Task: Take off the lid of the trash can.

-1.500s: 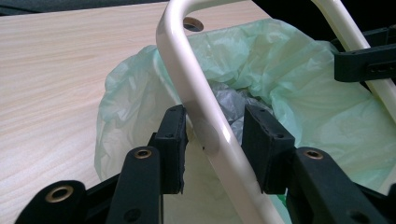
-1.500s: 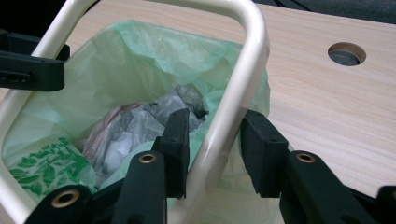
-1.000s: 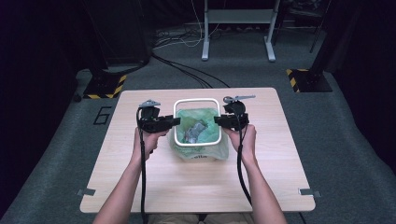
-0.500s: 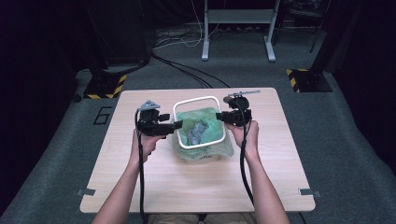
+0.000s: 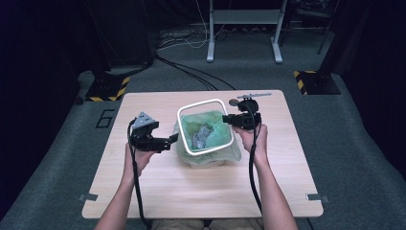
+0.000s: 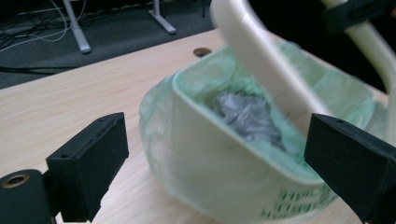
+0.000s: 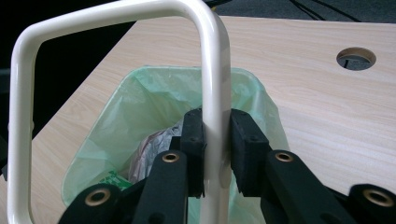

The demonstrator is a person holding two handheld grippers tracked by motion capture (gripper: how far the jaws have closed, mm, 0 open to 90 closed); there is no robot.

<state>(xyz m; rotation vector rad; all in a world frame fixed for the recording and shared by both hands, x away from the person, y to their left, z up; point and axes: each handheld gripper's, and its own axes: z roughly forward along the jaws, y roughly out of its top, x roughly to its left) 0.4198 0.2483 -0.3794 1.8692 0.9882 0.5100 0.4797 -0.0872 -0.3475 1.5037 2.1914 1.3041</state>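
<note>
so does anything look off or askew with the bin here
Yes: the cream rim frame is lifted off the bin and tilted, pinched on one side by the right hand-held gripper. The green bag is loose. Nothing has spilled.

Grey carpet floor [image 5: 364,158], dark surroundings

Cream frame [image 5: 205,102], pale green bag [image 5: 225,132] with dark green print, grey crumpled waste [image 5: 201,138], light wood table [image 5: 201,191], black grippers.

A white frame [image 5: 205,126] is clamped at its right side by the right gripper [image 5: 238,120], above a green-lined bin [image 5: 210,152]. Just left of the bin, the left gripper [image 5: 168,140] is held with jaws just opened, nothing between them.
</note>
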